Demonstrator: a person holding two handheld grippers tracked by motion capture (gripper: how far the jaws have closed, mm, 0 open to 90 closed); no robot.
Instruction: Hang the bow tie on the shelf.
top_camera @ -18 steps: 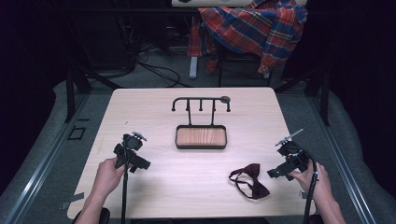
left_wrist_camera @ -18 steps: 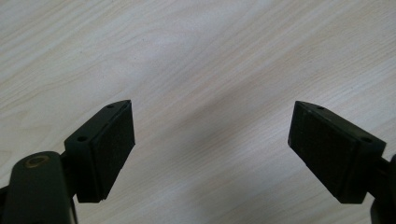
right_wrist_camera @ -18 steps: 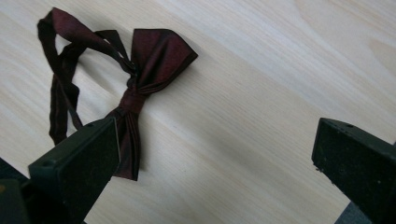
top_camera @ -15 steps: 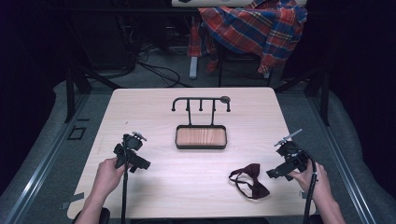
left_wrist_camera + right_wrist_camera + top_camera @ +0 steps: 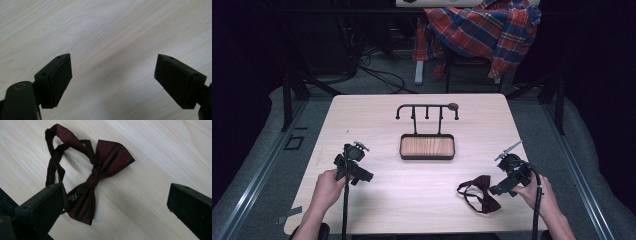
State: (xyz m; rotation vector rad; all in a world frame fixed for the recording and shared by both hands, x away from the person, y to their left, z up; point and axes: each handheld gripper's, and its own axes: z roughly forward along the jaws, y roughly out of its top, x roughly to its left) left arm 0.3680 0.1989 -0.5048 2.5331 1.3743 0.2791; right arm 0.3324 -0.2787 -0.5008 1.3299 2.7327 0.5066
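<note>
A dark maroon bow tie (image 5: 484, 199) with a looped strap lies on the light wooden table (image 5: 422, 200) near its front right. In the right gripper view the bow tie (image 5: 110, 157) sits just ahead of the left jaw. My right gripper (image 5: 502, 187) hovers right beside it, open, with bare table between the jaws (image 5: 115, 192). My left gripper (image 5: 357, 172) is held at the front left of the table. It is open too (image 5: 112, 60), with bare wood under it.
A black-rimmed wooden tray (image 5: 427, 147) stands mid-table. A black hook rack (image 5: 427, 109) rises behind it. A plaid shirt (image 5: 487, 30) hangs over a chair beyond the far edge. Cables lie on the floor at the back left.
My right gripper has edged slightly left toward the bow tie. The left gripper and the bow tie have stayed put.
</note>
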